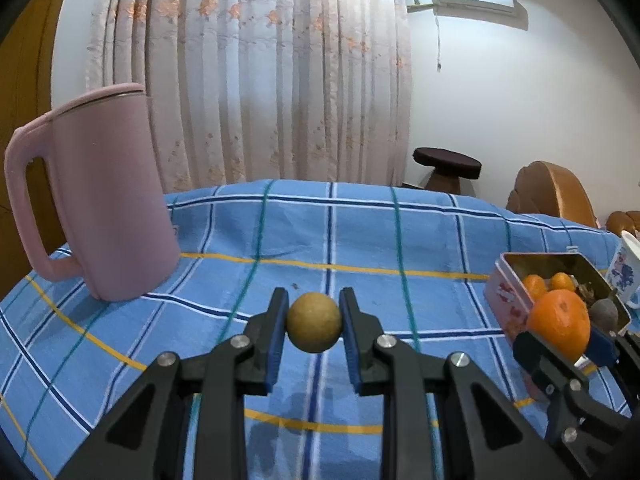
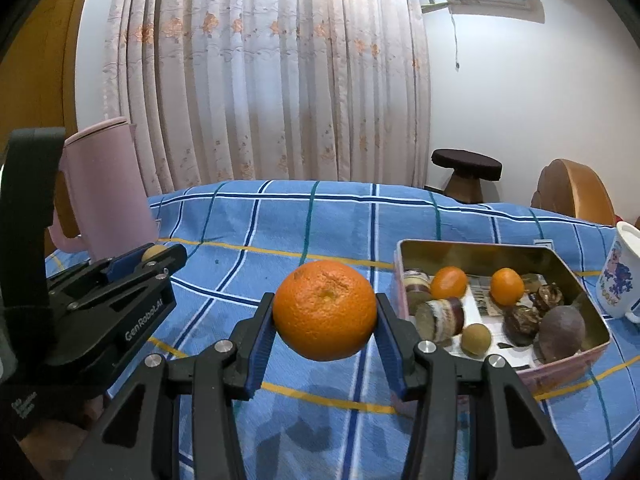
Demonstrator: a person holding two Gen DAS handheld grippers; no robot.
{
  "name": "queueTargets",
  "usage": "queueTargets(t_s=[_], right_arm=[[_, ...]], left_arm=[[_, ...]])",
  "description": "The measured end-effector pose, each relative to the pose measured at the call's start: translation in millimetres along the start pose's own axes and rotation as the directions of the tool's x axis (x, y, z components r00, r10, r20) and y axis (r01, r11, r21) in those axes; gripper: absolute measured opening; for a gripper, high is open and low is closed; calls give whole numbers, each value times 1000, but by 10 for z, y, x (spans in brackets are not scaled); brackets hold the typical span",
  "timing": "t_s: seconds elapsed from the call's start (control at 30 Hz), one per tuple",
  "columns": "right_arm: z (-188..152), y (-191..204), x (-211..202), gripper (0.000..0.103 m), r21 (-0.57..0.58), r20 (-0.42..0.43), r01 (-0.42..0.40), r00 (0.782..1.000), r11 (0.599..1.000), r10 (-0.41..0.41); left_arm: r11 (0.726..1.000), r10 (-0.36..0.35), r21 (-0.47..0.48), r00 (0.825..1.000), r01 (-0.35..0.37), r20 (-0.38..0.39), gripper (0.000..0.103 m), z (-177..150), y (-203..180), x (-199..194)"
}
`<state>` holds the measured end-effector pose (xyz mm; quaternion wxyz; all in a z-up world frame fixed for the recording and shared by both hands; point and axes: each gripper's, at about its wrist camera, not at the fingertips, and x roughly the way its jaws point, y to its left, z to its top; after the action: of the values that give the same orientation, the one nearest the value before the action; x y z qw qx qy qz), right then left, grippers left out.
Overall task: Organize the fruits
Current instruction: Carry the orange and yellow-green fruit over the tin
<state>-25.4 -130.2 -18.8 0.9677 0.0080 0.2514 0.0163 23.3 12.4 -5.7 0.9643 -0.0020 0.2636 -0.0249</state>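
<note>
Left wrist view: tin (image 1: pixel 505 292) cut partly by the right gripper (image 1: pixel 560 330) in front of it, so only two small oranges and a dark lump show inside; mug (image 1: pixel 624 268) clipped at the frame edge. Right wrist view: longan (image 2: pixel 154 252) mostly hidden behind the left gripper (image 2: pixel 150 258), just a tan sliver visible. Some tin contents hard to ID: dark wrinkled lumps, a purple-brown round fruit, banded cylinder-shaped pieces.

Left gripper (image 1: pixel 314 322) clamped on the longan (image 1: pixel 314 322), small, round, matte tan, held above the cloth (image 1: pixel 360 232). Right gripper (image 2: pixel 325 312) clamped on the orange (image 2: pixel 325 310), big, dimpled peel, held just left of the tin (image 2: pixel 404 276). Tin is rectangular, shiny gold inside, pink outside. Cloth is blue plaid, soft, wrinkled. Jug (image 1: pixel 112 196) is pink, matte, w/ a loop handle, standing at left.
</note>
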Motion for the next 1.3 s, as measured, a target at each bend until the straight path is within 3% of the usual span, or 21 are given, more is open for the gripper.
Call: queueTargets(t_s=[0.7,1.3], right_arm=[[-27,-658,-307,49,22,54,30,998,999,-31],[53,-1310,-455,49,86,97,118,987,989,-127]], left_arm=[[997,-67,43,998,68,-8,27,-55,-735,-112],[984,-153,92,988,152,7,28,48,-1389,-117]])
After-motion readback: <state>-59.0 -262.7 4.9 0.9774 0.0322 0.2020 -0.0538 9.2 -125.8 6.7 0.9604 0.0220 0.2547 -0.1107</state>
